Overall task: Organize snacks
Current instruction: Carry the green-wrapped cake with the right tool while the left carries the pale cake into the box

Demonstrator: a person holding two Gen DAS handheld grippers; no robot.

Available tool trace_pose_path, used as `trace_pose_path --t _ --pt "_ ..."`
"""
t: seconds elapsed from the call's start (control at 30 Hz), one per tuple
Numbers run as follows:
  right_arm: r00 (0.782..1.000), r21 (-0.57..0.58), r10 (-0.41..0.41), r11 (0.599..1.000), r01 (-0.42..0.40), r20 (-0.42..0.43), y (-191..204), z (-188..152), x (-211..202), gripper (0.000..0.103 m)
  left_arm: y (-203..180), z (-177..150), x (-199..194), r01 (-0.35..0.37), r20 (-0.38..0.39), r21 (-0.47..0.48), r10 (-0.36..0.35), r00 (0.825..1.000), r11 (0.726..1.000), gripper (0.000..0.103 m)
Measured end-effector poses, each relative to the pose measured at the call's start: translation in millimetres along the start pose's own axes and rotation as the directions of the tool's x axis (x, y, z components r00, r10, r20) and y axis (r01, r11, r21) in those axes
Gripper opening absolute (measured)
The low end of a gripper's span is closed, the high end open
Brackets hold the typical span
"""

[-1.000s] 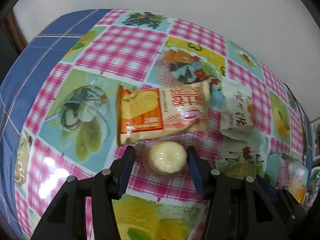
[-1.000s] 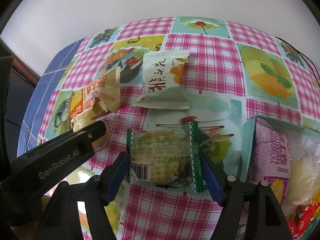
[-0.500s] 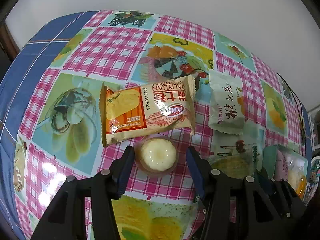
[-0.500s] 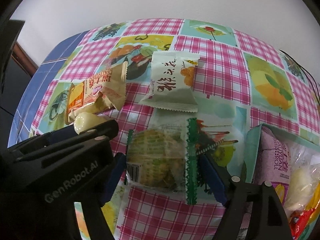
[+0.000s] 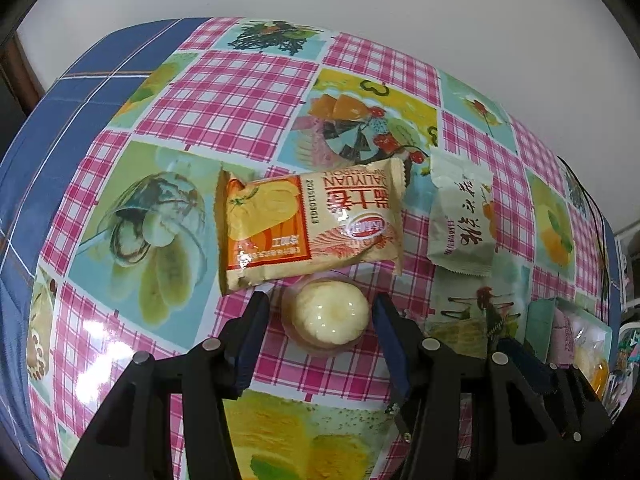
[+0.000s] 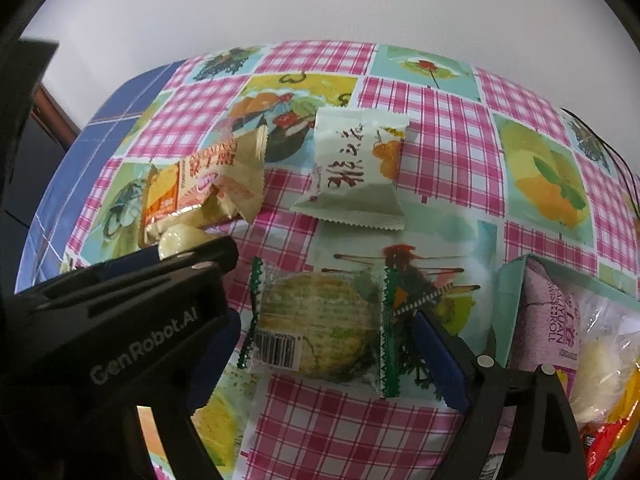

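Pink-checked oilcloth with fruit pictures covers the bench (image 5: 248,92). On it, the left claw (image 5: 320,320) points steeply down with its blue pads on either side of a pale round jelly cup (image 5: 329,318); small gaps show on both sides, so the pads do not press on it. Just beyond the cup, touching its far edge, lies an orange and cream snack packet (image 5: 310,224), and to the right of that, apart from it, a pale green packet (image 5: 462,220) with brush lettering.

In the right wrist view, the right claw (image 6: 328,340) has just been opening, and a clear, green-edged wrapper holding a round cracker (image 6: 320,320) lies flat on the oilcloth between the jaws. The right pad stands clear of the wrapper; the left pad is partly hidden behind the body of the left claw, which crosses the lower left of this view. At the right edge sits a pale teal box (image 6: 510,300) with a pink packet (image 6: 548,320) and other wrapped snacks inside.
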State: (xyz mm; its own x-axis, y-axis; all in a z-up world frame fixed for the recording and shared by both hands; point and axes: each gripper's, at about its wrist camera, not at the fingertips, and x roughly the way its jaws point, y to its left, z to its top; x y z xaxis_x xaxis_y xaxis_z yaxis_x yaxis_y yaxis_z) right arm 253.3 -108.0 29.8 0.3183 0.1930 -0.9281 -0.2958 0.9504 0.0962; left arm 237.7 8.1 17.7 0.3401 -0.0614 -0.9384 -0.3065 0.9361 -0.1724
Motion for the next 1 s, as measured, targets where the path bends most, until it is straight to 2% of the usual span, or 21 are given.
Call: trace_pose_path --t 0.23,0.4,0.63,0.73,1.0 --pt "1.0 0.001 0.001 1.0 -0.001 -0.011 4.0 -1.1 8.3 0.09 3.7 -0.2 -0.5 -0.005 0.0 0.003 0.005 1.0 1.0 0.055" --pt "0.998 0.011 -0.063 0.998 0.063 -0.016 -2.5 -2.1 10.9 0.089 -0.9 -0.9 0.3 -0.002 0.0 0.022 0.002 1.0 1.0 0.055" --pt "0.998 0.032 -0.058 0.998 0.058 -0.017 -12.1 -4.3 6.3 0.081 -17.6 -0.9 6.6 -0.043 0.003 0.085 0.043 0.999 0.995 0.055" --pt "0.998 0.044 -0.052 0.998 0.053 -0.016 -17.9 -5.0 3.0 0.079 -23.5 -1.6 7.5 -0.077 0.009 0.112 0.077 0.997 0.991 0.043" --pt "0.998 0.066 -0.064 0.996 0.066 -0.021 -26.7 -2.8 2.7 0.074 -31.4 -3.7 4.9 -0.05 0.004 0.133 0.05 0.999 0.99 0.042"
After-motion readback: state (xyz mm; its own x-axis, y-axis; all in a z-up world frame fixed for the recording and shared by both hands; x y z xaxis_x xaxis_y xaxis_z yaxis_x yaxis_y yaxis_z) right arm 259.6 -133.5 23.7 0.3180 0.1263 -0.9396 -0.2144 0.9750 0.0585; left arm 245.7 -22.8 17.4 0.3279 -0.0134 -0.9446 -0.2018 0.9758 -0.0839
